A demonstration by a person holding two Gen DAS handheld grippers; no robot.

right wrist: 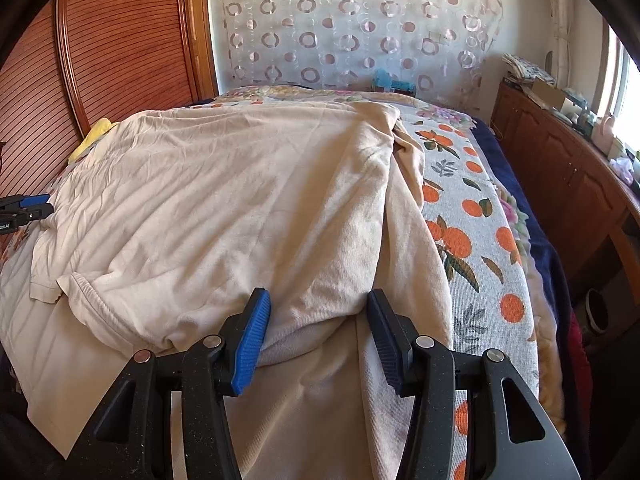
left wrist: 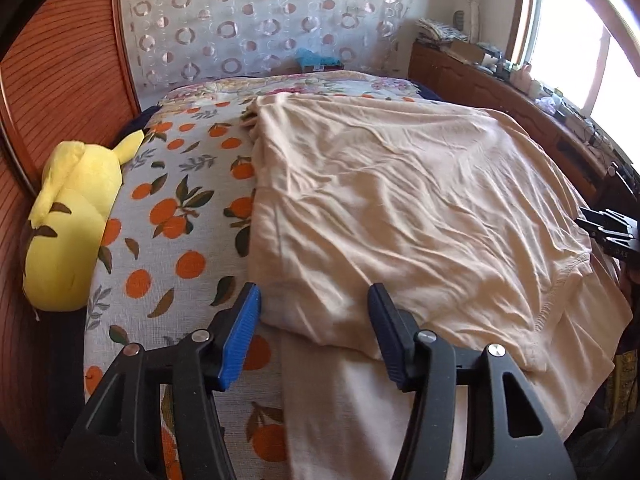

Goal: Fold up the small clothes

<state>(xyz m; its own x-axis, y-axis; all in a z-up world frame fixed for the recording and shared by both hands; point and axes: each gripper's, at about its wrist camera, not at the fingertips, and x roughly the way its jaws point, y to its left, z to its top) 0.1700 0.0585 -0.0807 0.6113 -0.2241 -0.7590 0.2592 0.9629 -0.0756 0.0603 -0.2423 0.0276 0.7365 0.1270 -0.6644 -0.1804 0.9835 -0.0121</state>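
A cream T-shirt [left wrist: 400, 200] lies spread and partly folded on the bed, a hemmed sleeve [left wrist: 560, 280] at its right. My left gripper [left wrist: 314, 300] hovers at the shirt's near left corner, jaws apart, with the folded edge lying loosely between the blue pads [left wrist: 240, 340]. In the right wrist view the same T-shirt [right wrist: 220, 200] fills the middle. My right gripper [right wrist: 316, 320] stands at its near right edge, jaws apart, and a rounded fold of cloth bulges between them. Each gripper shows at the edge of the other's view.
The bed carries an orange-print sheet [left wrist: 180, 220]. A yellow plush toy [left wrist: 72, 220] lies at its left edge against a wooden headboard [left wrist: 60, 80]. A cluttered wooden cabinet [right wrist: 560, 168] runs along the right under a window. A patterned curtain [right wrist: 340, 20] hangs behind.
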